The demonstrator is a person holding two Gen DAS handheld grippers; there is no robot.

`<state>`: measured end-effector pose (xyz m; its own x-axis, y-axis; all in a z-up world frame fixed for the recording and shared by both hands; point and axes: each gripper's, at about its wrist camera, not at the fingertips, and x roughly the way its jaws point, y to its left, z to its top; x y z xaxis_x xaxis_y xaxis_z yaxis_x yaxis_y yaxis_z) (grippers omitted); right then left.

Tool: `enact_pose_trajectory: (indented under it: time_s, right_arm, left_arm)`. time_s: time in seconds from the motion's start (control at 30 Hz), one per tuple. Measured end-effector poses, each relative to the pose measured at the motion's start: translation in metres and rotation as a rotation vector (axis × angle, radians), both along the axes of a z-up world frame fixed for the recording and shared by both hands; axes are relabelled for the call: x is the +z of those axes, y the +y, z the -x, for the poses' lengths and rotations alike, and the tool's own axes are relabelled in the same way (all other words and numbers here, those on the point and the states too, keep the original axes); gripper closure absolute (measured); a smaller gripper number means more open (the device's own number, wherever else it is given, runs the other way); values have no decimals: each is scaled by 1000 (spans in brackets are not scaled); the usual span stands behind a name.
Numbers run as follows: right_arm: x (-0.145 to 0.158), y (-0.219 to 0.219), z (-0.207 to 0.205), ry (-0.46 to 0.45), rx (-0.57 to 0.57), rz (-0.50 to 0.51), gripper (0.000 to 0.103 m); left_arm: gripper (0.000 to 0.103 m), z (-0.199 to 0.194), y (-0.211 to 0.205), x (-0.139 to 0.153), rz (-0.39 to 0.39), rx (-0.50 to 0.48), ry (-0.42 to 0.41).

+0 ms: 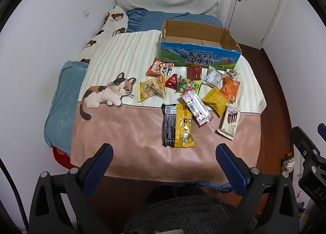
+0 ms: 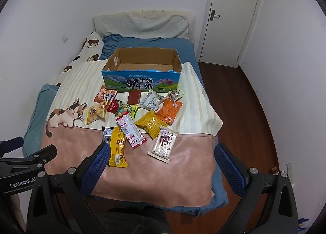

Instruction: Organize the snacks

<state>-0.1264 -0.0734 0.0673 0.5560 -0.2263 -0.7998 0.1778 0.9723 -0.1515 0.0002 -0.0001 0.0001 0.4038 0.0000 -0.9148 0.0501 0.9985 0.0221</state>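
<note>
An open cardboard milk box (image 1: pixel 200 50) (image 2: pixel 142 71) with a blue printed front stands on a bed (image 1: pixel 173 18) (image 2: pixel 191 50) covered by a striped and pink blanket (image 1: pixel 126 132) (image 2: pixel 163 173) that carries a cat picture (image 1: pixel 108 93) (image 2: pixel 65 115); as far as the inside shows, the box holds nothing. All the snacks lie on the blanket in front of the box, on its printed side. Just beside that front wall are an orange panda packet (image 1: pixel 160 68) (image 2: pixel 105 95), a dark red flat pack (image 1: pixel 194 72) (image 2: pixel 134 96) and a silver-white packet (image 1: pixel 213 76) (image 2: pixel 151 100). Further from the box lie a pale yellow bun packet (image 1: pixel 150 88) (image 2: pixel 94 114), a bag of coloured candies (image 1: pixel 187 85) (image 2: pixel 126 110), an orange packet (image 1: pixel 230 88) (image 2: pixel 170 110) and a yellow packet (image 1: pixel 217 100) (image 2: pixel 150 125). A red and clear long packet (image 1: pixel 196 106) (image 2: pixel 130 130) rests partly over a black and yellow bag (image 1: pixel 177 125) (image 2: pixel 116 146), which is farthest from the box along with a white wafer packet (image 1: pixel 229 122) (image 2: pixel 164 145). The left tool (image 1: pixel 164 152) (image 2: pixel 24 152) and the right tool (image 2: pixel 162 152) (image 1: pixel 309 148) both hang above the blanket's pink end, on the side of the snacks away from the box, with fingers spread wide and nothing between them. A white door (image 1: pixel 258 0) (image 2: pixel 230 14) stands beyond the box.
</note>
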Motion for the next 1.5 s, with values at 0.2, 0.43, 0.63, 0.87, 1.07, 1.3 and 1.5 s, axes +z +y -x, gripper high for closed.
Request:
enact_pose_trajectory:
  time_s: [0.2, 0.43, 0.63, 0.87, 1.07, 1.3, 1.5]
  right_arm:
    - [1, -1, -3, 2, -3, 0, 0]
    - [2, -3, -6, -1, -6, -7, 0]
    - [0, -2, -9, 1, -10, -3, 0]
    - [0, -2, -11, 1, -11, -1, 0]
    - [-3, 1, -19, 2, -11, 4, 0]
    - [-2, 1, -20, -2, -7, 2, 0]
    - [-2, 2, -20, -2, -3, -1, 0]
  left_arm:
    - [0, 0, 0, -2, -4, 0, -8]
    - [0, 0, -1, -1, -7, 0, -8]
    - [0, 0, -1, -1, -9, 0, -6]
    - [0, -2, -3, -1, -9, 0, -5]
    - [0, -1, -2, 1, -8, 1, -9]
    - [0, -1, -3, 3, -7, 1, -8]
    - [0, -2, -2, 3, -5, 1, -7]
